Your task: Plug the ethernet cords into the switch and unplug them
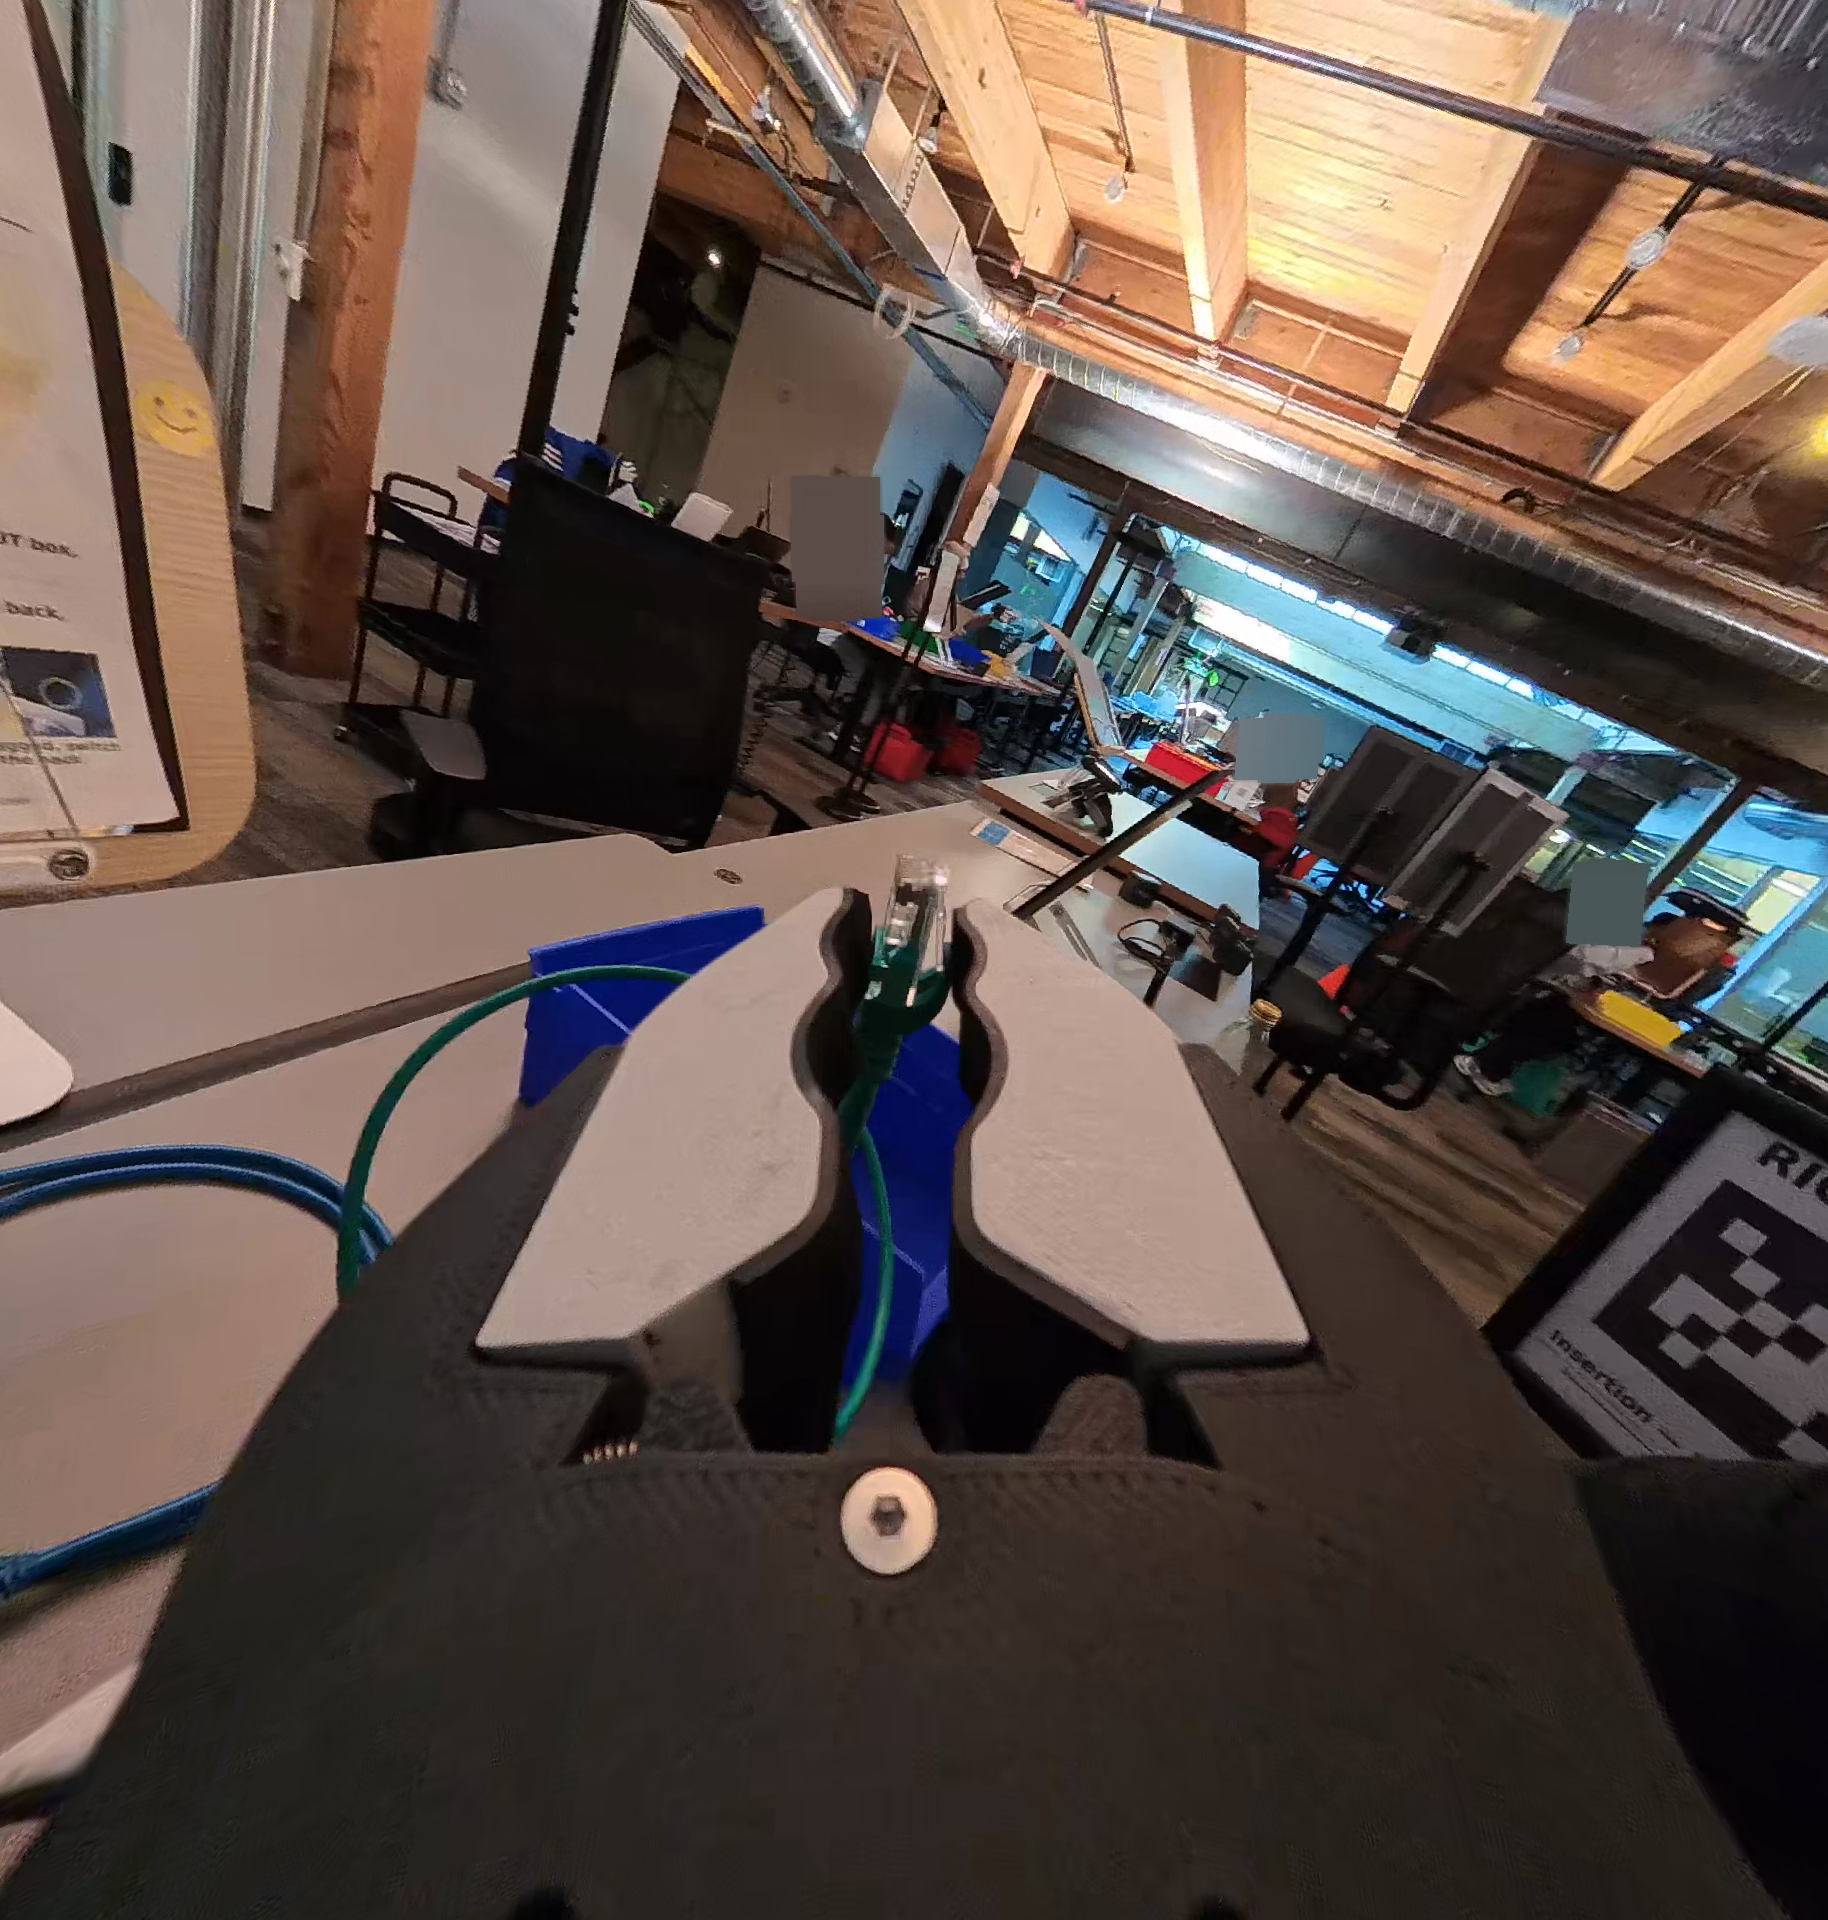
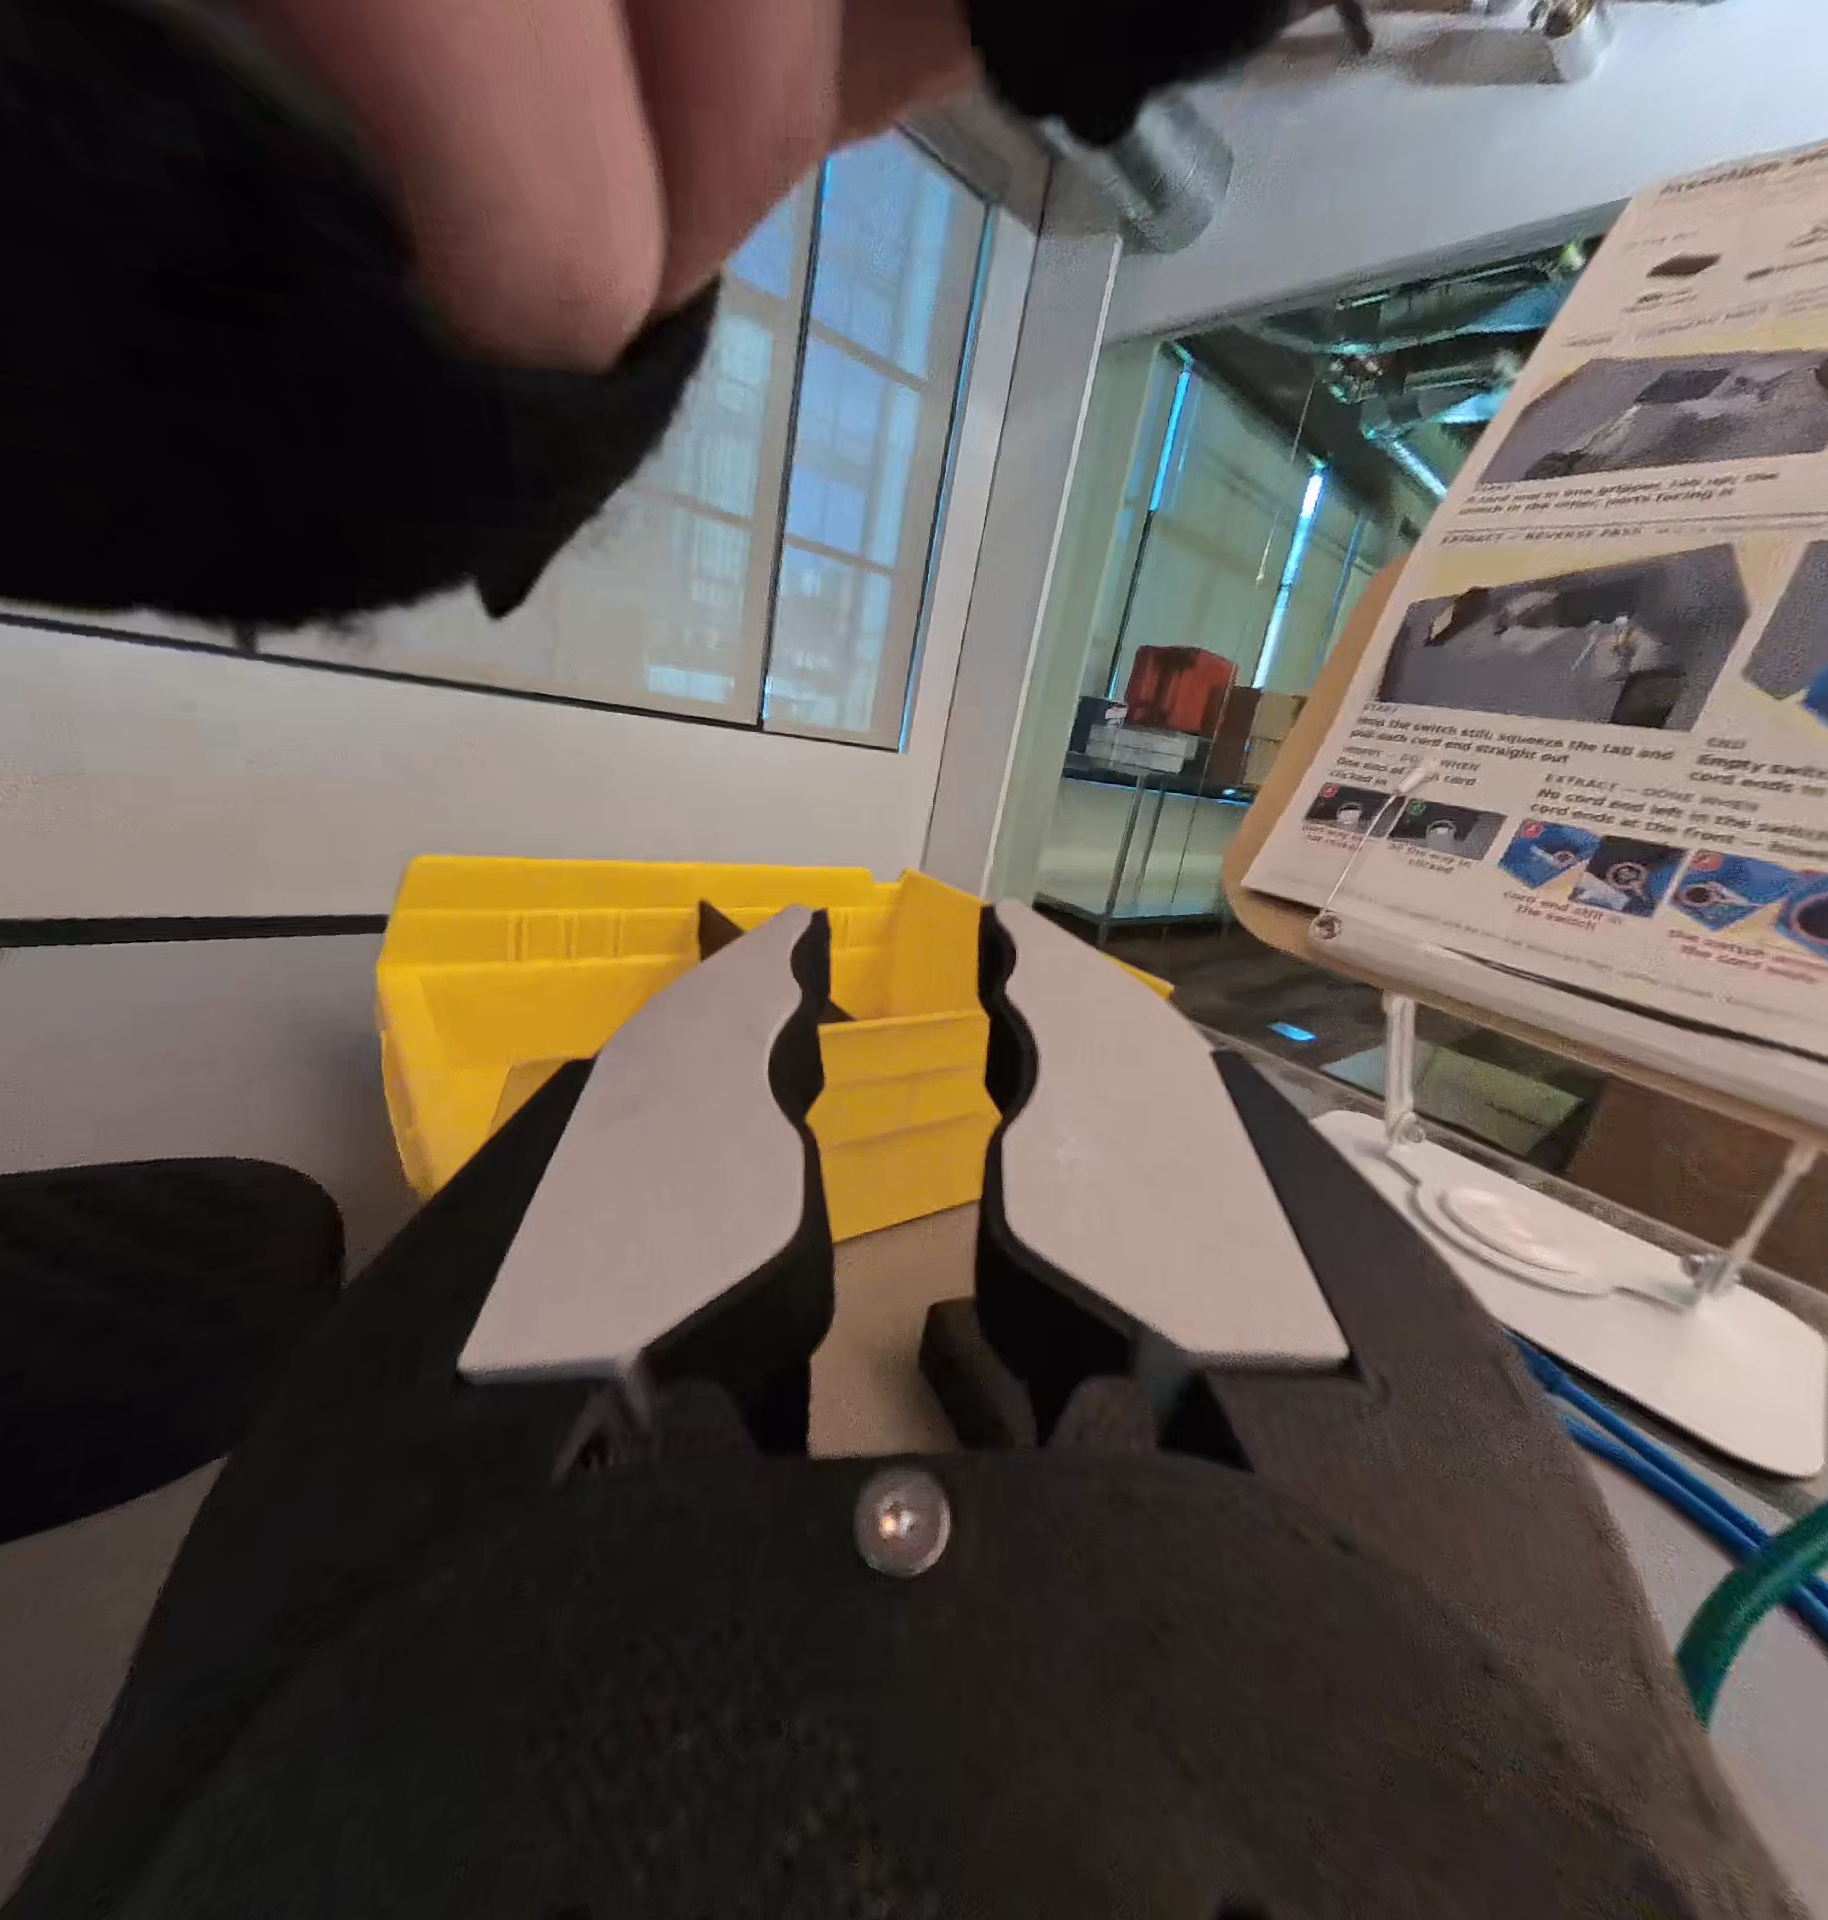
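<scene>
Your left tongs [image 1: 908, 961] are closed on the green cord [image 1: 874, 1049] at its boot, just behind the clear plug [image 1: 912, 902]. The plug stands past the fingertips, pointing up and away from the table [image 1: 266, 935]. Behind the grip the cord runs down between the fingers; a further length of it arcs out to the left of the tongs, over the table. The left tongs are tilted upward, so that the far room and ceiling fill the view above the plug.

Count in the left wrist view: one green cord, one plug held, one blue bin [image 1: 619, 987] directly behind the left tongs. Blue cord [image 1: 151, 1174] lies looped on the table to the left of the tongs; I cannot tell how many blue cords make up the loops. The switch cannot be made out in either view.

Your right tongs [image 2: 902, 961] stand partly open and hold nothing, with a clear gap between the fingertips. They are roughly level, low over the table. One yellow bin [image 2: 598, 997] sits directly behind them. To their right stands one instruction sheet [image 2: 1616, 582] on a stand, with blue cord [image 2: 1658, 1475] and green cord [image 2: 1762, 1600] below it. A hand [image 2: 536, 156] in a dark sleeve shows blurred above the right tongs, top left.
</scene>
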Demonstrator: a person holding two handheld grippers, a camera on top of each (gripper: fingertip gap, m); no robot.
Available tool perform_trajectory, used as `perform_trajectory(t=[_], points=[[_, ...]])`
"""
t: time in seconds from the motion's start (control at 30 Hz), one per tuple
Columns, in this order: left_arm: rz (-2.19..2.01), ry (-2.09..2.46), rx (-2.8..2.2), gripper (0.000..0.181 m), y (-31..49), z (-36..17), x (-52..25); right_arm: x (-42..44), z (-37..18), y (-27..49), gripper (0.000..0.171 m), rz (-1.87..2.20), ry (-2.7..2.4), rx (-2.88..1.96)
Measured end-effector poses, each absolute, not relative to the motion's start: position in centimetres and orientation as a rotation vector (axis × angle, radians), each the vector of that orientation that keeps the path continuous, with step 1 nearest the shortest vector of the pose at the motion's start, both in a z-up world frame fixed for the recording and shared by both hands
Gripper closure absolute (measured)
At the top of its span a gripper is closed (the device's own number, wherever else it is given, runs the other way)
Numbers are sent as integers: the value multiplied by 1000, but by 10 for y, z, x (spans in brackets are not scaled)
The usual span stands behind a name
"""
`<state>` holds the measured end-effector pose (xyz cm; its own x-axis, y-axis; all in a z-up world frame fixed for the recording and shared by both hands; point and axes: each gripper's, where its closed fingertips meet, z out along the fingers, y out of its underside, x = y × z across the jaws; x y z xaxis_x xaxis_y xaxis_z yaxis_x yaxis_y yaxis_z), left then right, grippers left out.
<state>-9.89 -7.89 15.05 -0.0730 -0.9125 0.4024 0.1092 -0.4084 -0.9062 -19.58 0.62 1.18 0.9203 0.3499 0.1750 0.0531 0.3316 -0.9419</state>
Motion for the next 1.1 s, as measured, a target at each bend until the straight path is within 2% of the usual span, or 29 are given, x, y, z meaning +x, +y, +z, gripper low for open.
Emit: perform_trajectory(t=[0.2, 0.4, 0.5, 0.7, 1.0, 1.1], points=[[-1575, 874, -1370, 167, -72, 156, -106, -164, 26, 8, 131, 229, -164, -1174], [-1535, 827, -1377, 167, -53, 159, -119, -104, 90, -25, 135, 29, -121, -849], [-1544, 827, -1381, 167, -48, 157, -119, -108, 115, -46, 133, 54, -265, -730], [-1580, 778, -1366, 167, -42, 161, -123, -135, 99, -24, 128, 153, -341, -943], [-1636, 764, -1301, 167, -50, 170, -125, -145, 112, -41, 129, 445, -246, -917], [-1635, 753, -1300, 166, -48, 170, -127, -133, 119, -46, 135, 507, -181, -872]])
